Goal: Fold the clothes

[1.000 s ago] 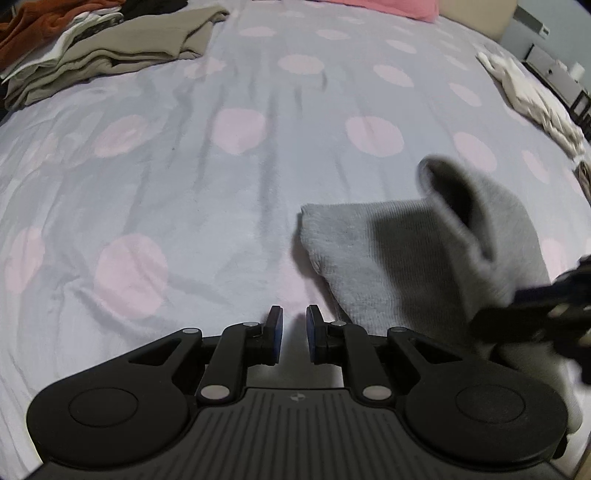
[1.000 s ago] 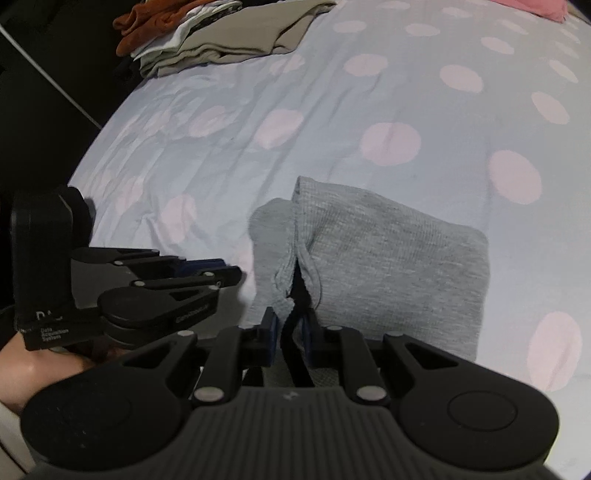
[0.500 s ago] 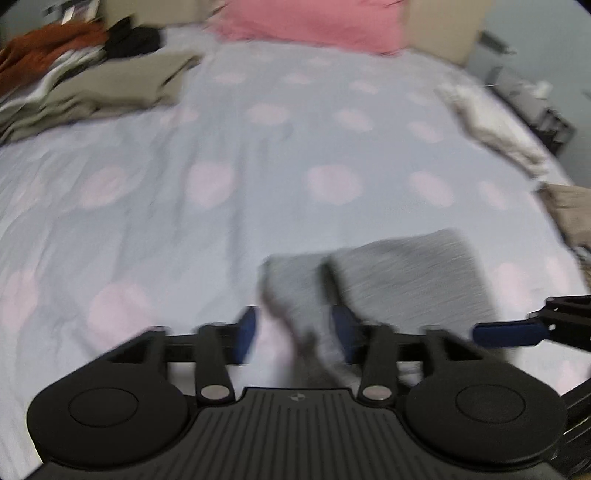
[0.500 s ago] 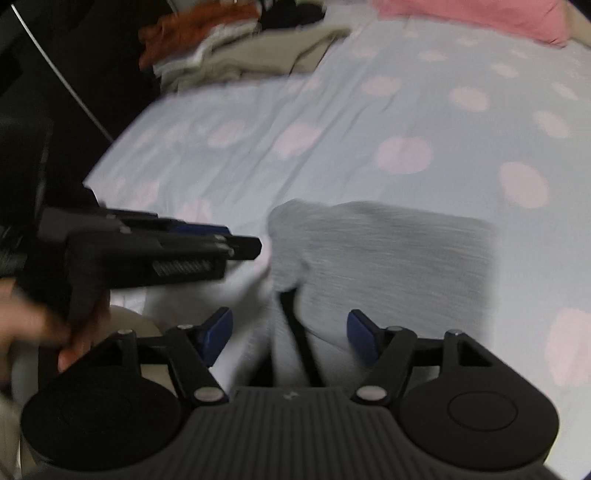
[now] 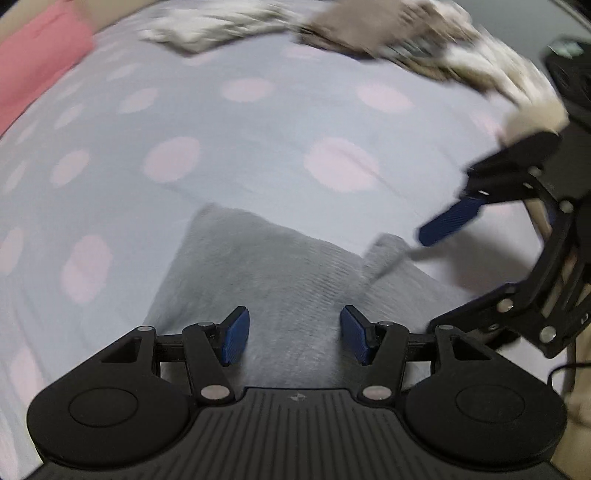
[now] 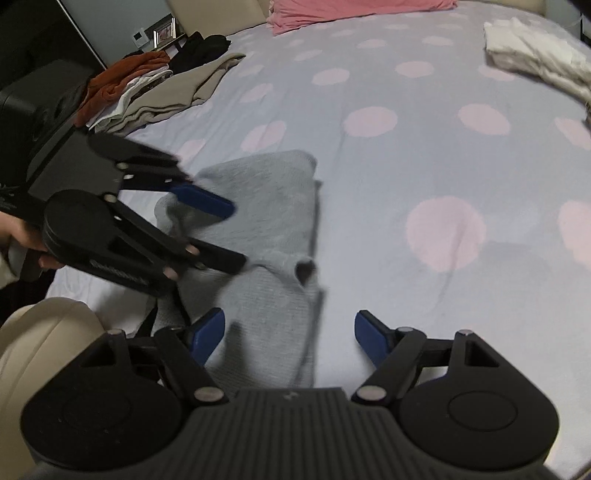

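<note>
A grey knit garment (image 5: 266,280) (image 6: 266,221) lies folded on the dotted lilac bedsheet (image 5: 258,147) (image 6: 406,147). My left gripper (image 5: 295,338) hovers over its near part, open, with cloth below the blue pads but not pinched. In the right wrist view the left gripper (image 6: 234,234) reaches in from the left over the garment, held by a hand (image 6: 14,236). My right gripper (image 6: 288,336) stands over the garment's near edge with its jaws opening and nothing gripped. It shows at the right of the left wrist view as the right gripper (image 5: 428,280).
A stack of folded clothes (image 6: 147,92) sits at the bed's far left, a pink pillow (image 6: 351,9) (image 5: 37,55) at the head. Cream and beige garments (image 6: 535,62) (image 5: 369,33) lie along the right side. A beige rounded shape (image 6: 37,332) is at the lower left.
Both grippers have opened and let go of the grey garment, which now lies flat and folded. The left gripper has rolled, swinging its view toward the right-side clothes.
</note>
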The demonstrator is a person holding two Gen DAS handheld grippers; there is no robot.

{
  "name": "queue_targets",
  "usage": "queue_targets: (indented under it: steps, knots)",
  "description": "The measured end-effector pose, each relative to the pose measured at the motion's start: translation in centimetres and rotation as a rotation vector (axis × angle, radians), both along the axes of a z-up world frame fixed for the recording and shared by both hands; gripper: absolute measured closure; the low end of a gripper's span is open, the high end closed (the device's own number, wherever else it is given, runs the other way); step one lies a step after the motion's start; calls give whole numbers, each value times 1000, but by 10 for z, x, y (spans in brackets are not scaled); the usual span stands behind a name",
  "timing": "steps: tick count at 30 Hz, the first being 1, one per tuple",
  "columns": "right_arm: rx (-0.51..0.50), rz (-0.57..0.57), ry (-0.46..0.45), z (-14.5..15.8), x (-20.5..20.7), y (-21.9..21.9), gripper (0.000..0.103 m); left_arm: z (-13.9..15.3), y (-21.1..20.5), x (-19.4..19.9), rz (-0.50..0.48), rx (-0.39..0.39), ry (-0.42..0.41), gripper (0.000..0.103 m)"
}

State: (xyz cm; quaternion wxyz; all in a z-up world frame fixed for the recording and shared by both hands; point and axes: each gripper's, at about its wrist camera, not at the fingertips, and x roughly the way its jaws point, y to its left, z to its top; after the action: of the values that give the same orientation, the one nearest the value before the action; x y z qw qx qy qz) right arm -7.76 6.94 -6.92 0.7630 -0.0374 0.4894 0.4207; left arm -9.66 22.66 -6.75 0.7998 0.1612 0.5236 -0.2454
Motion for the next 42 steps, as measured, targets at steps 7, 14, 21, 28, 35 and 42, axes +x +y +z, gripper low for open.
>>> queue_targets:
  steps: [7,14,21,28,35,42]
  knots:
    - [52,19,14,-10,-5,13,56,-1,0,-2,-172,9,65,49]
    - [58,17,6,-13,-1,14,91,-9,9,4,-189,15,101,74]
    - [67,9,-7,-10,-1,16,96,-7,11,8,-174,11,124,95]
    - [96,32,-15,1,-12,14,98,-1,11,-3,-186,51,135,98]
    - [129,107,-15,16,-35,31,98,7,19,-33,-207,68,150,98]
    - [151,190,10,22,-72,47,98,16,42,-71,-191,104,184,98]
